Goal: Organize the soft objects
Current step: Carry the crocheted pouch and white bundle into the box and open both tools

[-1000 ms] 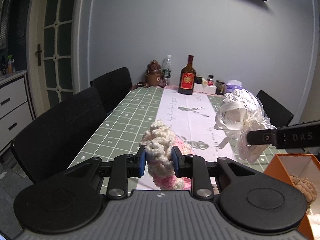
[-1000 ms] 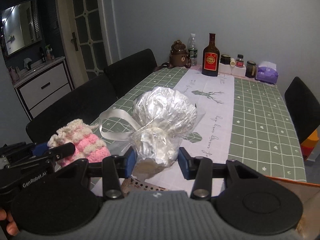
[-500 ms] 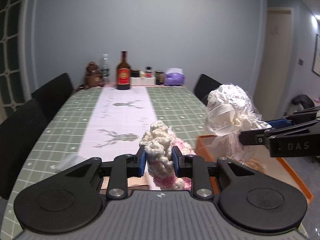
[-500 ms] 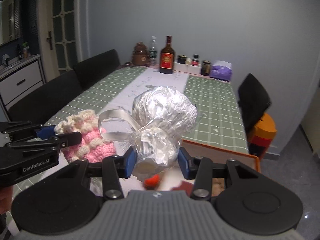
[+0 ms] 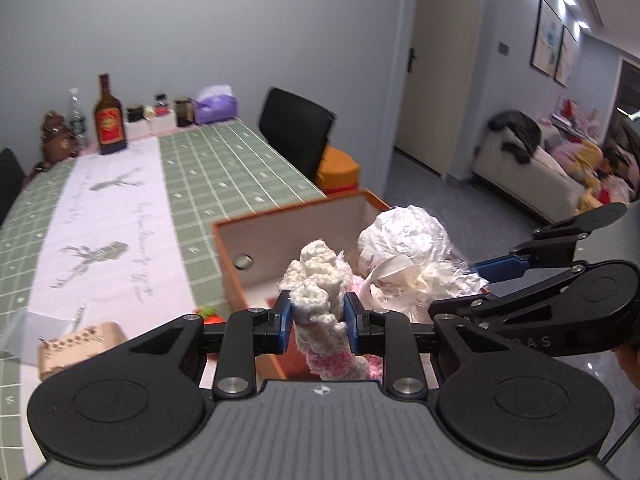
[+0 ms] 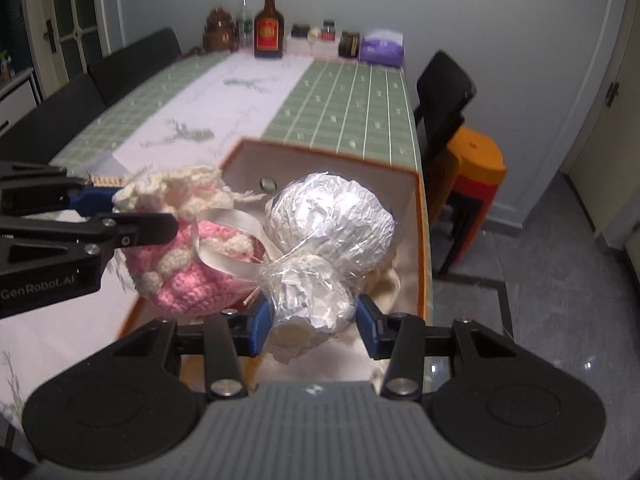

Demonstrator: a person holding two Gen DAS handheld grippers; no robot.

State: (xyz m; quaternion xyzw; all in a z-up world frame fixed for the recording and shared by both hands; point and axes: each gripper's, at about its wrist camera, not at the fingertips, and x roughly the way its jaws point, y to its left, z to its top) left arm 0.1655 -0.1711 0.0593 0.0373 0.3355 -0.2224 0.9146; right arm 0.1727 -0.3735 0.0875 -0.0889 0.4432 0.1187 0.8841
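Here the orange box [image 6: 420, 216] sits at the table's [image 6: 352, 92] near corner, its right wall flush with the table edge, open floor beyond and an orange stool [image 6: 476, 160] close by. The left gripper [image 5: 317, 322] is clamped on the cream frilled top of a pink crocheted pouch [image 6: 196, 272], hanging over the box's left rim. Just beside it, the right gripper [image 6: 314, 330] squeezes the neck of a crinkled foil bundle [image 6: 332, 216] tied with white ribbon, above the box's interior.
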